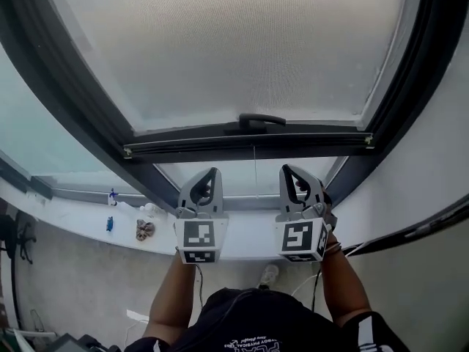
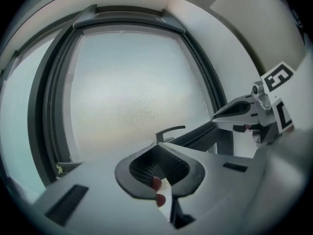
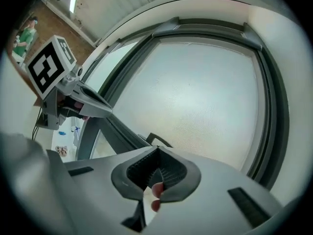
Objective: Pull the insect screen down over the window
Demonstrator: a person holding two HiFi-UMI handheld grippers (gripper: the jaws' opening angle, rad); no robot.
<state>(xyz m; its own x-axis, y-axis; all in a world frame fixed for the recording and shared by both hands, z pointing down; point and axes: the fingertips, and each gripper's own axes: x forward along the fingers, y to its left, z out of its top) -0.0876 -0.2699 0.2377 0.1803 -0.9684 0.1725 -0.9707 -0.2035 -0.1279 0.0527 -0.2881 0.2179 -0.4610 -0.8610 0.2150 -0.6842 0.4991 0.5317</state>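
left gripper (image 1: 212,174), right gripper (image 1: 287,171) closed, insect screen (image 1: 242,50) above

Items (image 1: 144,229) on the sill (image 1: 73,215) are too small to name; the insect screen (image 1: 242,50) is cut off above.

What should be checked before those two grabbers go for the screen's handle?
1. Handle in plain sight, nothing in front of it: ok.
2. Left gripper open, ready to grab: not ok, shut and empty.
3. Right gripper open, ready to grab: not ok, shut and empty.
4. Both up at the bar: not ok, they sit below it, not touching.
5. Screen fully down: not ok, clear glass shows under the bar.
6. Screen slides freely: cannot tell.
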